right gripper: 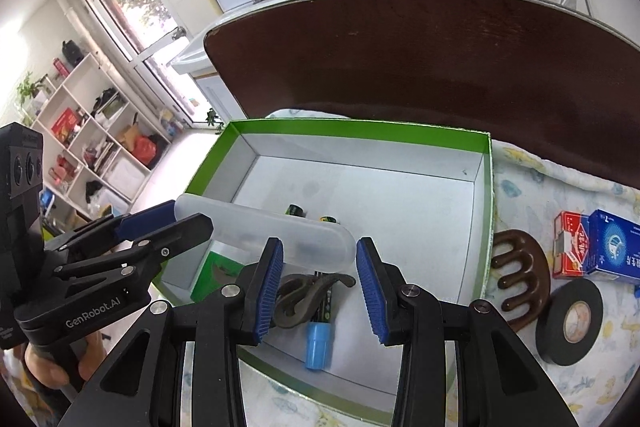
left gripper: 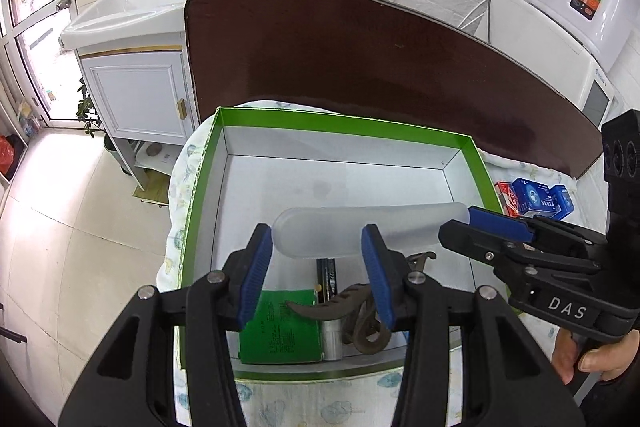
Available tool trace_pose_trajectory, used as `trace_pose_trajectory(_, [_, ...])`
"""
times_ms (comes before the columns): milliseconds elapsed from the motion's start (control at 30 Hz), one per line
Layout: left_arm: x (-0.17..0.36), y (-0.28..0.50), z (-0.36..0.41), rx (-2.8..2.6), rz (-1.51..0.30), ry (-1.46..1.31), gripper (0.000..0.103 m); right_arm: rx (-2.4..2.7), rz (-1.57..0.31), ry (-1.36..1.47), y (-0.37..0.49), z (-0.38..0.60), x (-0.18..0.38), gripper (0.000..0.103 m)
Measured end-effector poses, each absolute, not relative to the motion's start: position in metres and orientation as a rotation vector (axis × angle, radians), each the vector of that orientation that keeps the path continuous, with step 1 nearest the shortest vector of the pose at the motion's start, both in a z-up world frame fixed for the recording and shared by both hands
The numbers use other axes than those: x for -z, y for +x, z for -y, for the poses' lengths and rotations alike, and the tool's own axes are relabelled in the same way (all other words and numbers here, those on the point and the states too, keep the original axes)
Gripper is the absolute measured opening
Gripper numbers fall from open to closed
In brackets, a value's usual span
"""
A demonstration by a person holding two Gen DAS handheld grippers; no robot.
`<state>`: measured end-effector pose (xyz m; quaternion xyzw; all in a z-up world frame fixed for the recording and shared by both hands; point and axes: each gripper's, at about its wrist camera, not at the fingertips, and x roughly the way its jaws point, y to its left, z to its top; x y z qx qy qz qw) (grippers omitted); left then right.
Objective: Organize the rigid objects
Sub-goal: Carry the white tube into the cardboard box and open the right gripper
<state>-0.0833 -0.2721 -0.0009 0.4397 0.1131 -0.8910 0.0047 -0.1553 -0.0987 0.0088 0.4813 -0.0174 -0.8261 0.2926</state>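
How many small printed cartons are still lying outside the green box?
2: a red carton and a blue carton, side by side on the cloth right of the green box. Others may be hidden.

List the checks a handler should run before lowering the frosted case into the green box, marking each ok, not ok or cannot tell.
1. Frosted case held at both ends, by the left tool and the right tool: ok.
2. Case positioned over the green box: ok.
3. Bare floor free in the far half of the box: ok.
4. Spot directly under the case clear: not ok; dark hooks and batteries lie there.
5. Grip firm enough not to slip: cannot tell.
6. Everything sorted: not ok; the brown comb, tape roll and blue carton lie outside on the cloth.
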Motion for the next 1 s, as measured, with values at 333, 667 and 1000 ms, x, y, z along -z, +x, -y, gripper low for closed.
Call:
trace_pose_trajectory(333, [0.032, -0.094, 0.291, 2.717, -0.395, 1.475, 0.044, 2.159, 0.024, 1.395, -0.173, 0.118, 0.023, 0.041])
trace_pose_trajectory(667, [0.042, -0.097, 0.291, 2.697, -0.396, 1.506, 0.051, 2.113, 0.027, 1.474, -0.174, 0.119, 0.042, 0.042])
trace_pose_trajectory(1000, [-0.007, -0.091, 0.257, 2.786, -0.368, 1.382, 0.063, 2.207, 0.100, 1.334, -0.161, 0.073, -0.012, 0.041])
